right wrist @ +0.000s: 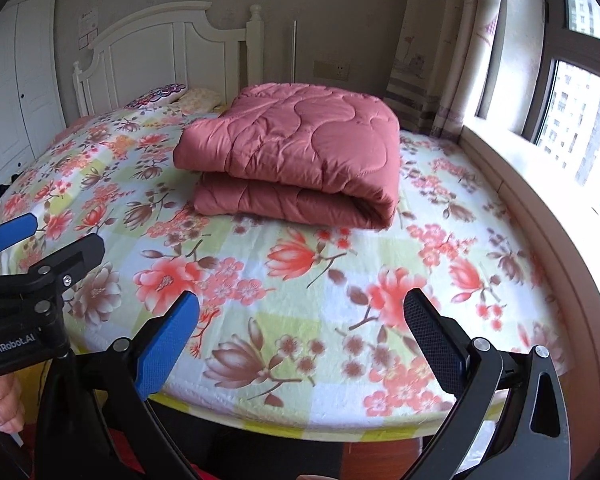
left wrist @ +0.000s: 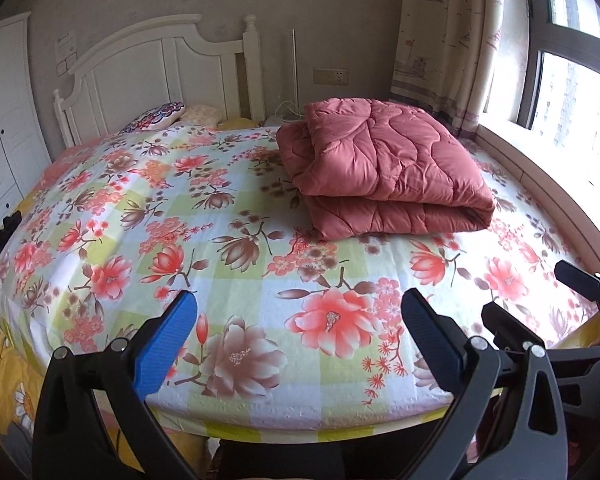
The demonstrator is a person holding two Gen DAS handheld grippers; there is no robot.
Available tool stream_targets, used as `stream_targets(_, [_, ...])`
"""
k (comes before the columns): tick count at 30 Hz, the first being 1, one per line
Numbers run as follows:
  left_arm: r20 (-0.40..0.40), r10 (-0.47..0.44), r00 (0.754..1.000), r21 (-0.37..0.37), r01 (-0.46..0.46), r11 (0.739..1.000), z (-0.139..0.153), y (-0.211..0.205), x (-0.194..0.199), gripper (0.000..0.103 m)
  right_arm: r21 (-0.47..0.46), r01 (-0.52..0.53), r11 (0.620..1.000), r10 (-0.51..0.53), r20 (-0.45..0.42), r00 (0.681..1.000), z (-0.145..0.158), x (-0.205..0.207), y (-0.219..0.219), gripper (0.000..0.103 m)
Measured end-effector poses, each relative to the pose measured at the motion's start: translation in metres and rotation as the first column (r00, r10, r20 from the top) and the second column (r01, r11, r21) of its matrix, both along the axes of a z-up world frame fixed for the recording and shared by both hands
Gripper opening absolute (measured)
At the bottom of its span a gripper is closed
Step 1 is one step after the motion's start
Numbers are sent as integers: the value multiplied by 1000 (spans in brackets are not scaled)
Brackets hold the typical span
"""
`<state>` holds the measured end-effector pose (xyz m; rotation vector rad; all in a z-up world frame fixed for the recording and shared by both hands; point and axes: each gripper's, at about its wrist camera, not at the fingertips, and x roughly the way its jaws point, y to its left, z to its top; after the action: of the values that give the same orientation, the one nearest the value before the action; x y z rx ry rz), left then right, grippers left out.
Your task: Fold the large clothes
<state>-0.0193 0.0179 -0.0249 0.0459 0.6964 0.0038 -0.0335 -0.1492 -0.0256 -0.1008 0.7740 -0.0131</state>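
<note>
While both our grippers, left gripper (left wrist: 298, 334) and right gripper (right wrist: 300, 334), hang spread and empty at the bed (left wrist: 240, 240) foot, the quilt (left wrist: 384, 168) lies folded well ahead. It's closer to our right one, rounded fold facing right.

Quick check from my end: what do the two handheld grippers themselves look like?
Both are black plastic frames with silver screws. The left gripper carries ribbed blue pads on its fingers. The right gripper has one blue textured pad and one dark pad. White "GenRobot.AI" lettering marks the left body.

White headboard (left wrist: 148, 64), patterned pillow (left wrist: 156, 117), curtain (left wrist: 448, 40) beside window (left wrist: 572, 60).
</note>
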Motion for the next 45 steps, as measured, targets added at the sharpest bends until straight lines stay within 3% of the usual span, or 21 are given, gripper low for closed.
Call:
stream_targets(9, [-14, 24, 1000, 76, -23, 997, -5, -2, 37, 101, -42, 49, 998, -51, -50, 997, -8, 52, -13, 98])
stream_targets(14, [-26, 27, 999, 58, -25, 998, -3, 0, 62, 101, -33, 47, 998, -49, -51, 998, -1, 75, -21, 98])
stream_targets(19, [-58, 25, 998, 46, -23, 999, -7, 0, 85, 101, -2, 35, 999, -35, -108, 994, -9, 91, -23, 98])
stream_targets(24, [-97, 1, 995, 31, 2, 1000, -16, -1, 96, 101, -27, 39, 999, -43, -142, 989, -19, 97, -19, 98])
stream_targets(28, [-128, -2, 992, 36, 7, 999, -25, 0, 101, 101, 13, 43, 999, -40, -171, 984, -24, 102, -22, 98])
stream_targets(38, [-137, -15, 990, 15, 17, 1000, -24, 6, 98, 101, -52, 85, 995, -92, -156, 983, -21, 100, -18, 98])
stream_targets(45, [-126, -26, 992, 20, 29, 999, -20, 2, 94, 101, -38, 82, 996, -87, -153, 984, -18, 95, -18, 98])
